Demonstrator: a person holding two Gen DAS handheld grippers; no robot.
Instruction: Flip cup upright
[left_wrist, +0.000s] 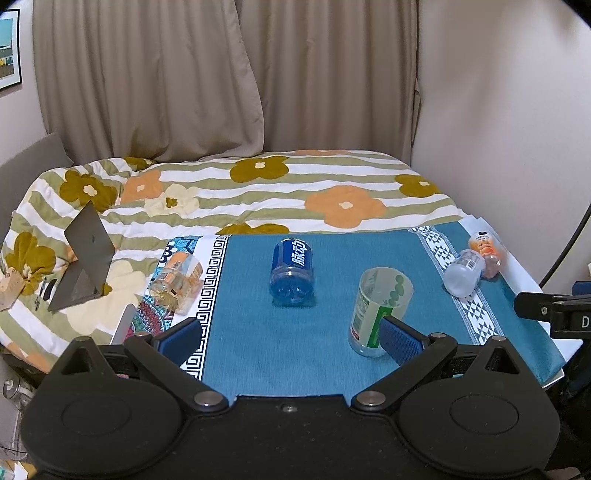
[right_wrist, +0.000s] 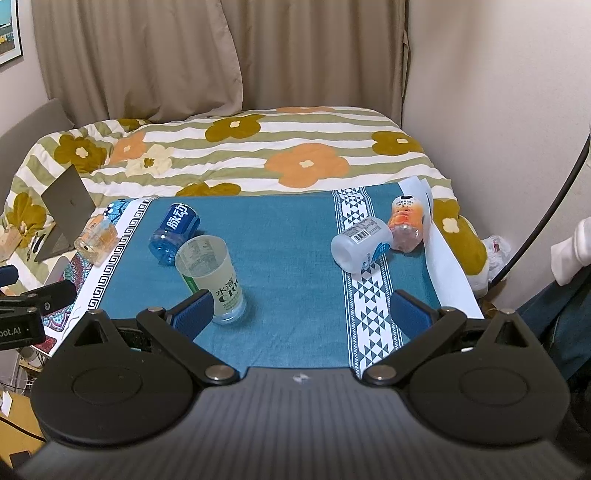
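Note:
Several cut-bottle cups are on a blue cloth (left_wrist: 258, 332). A clear cup with a green label (left_wrist: 376, 310) (right_wrist: 212, 277) stands upright with its mouth up. A blue cup (left_wrist: 291, 271) (right_wrist: 173, 232) lies on its side behind it. A white cup (left_wrist: 463, 273) (right_wrist: 360, 245) and an orange cup (left_wrist: 487, 253) (right_wrist: 406, 223) lie on their sides at the right. A clear orange-printed cup (left_wrist: 177, 280) (right_wrist: 96, 238) lies at the left. My left gripper (left_wrist: 290, 336) is open and empty; its right finger is next to the green-label cup. My right gripper (right_wrist: 303, 312) is open and empty.
A bed with a flowered striped quilt (left_wrist: 258, 192) lies behind the cloth. An open laptop (left_wrist: 83, 254) sits on the quilt at the left. Curtains and a wall (left_wrist: 498, 110) close the back and right. A person's leg (right_wrist: 565, 314) shows at the right.

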